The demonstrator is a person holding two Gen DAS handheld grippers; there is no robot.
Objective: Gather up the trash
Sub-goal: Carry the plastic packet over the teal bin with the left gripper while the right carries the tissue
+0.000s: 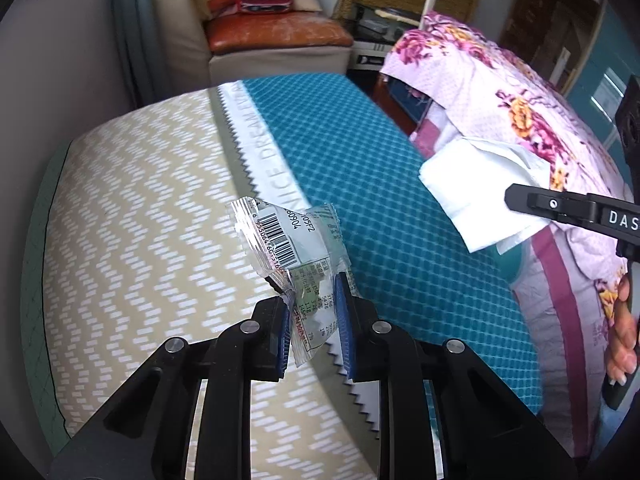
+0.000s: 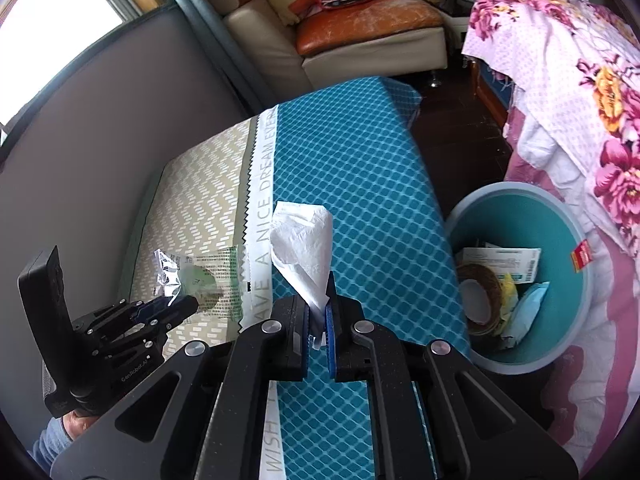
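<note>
My left gripper (image 1: 316, 300) is shut on a clear plastic snack wrapper (image 1: 288, 240) with a barcode and holds it above the table; the wrapper also shows in the right wrist view (image 2: 200, 276), held by the left gripper (image 2: 176, 304). My right gripper (image 2: 318, 320) is shut on a crumpled white tissue (image 2: 304, 248) above the blue part of the cloth. The tissue also shows in the left wrist view (image 1: 484, 188) at the tip of the right gripper's fingers (image 1: 520, 196). A teal trash bin (image 2: 568, 240) stands on the floor right of the table, holding paper and wrappers.
The table is covered by a cloth, beige zigzag (image 1: 140, 208) on the left and blue diamond pattern (image 2: 360, 184) on the right. A floral quilt (image 2: 580, 92) lies at the right beside the bin. A cream sofa (image 2: 360, 40) with an orange cushion stands behind.
</note>
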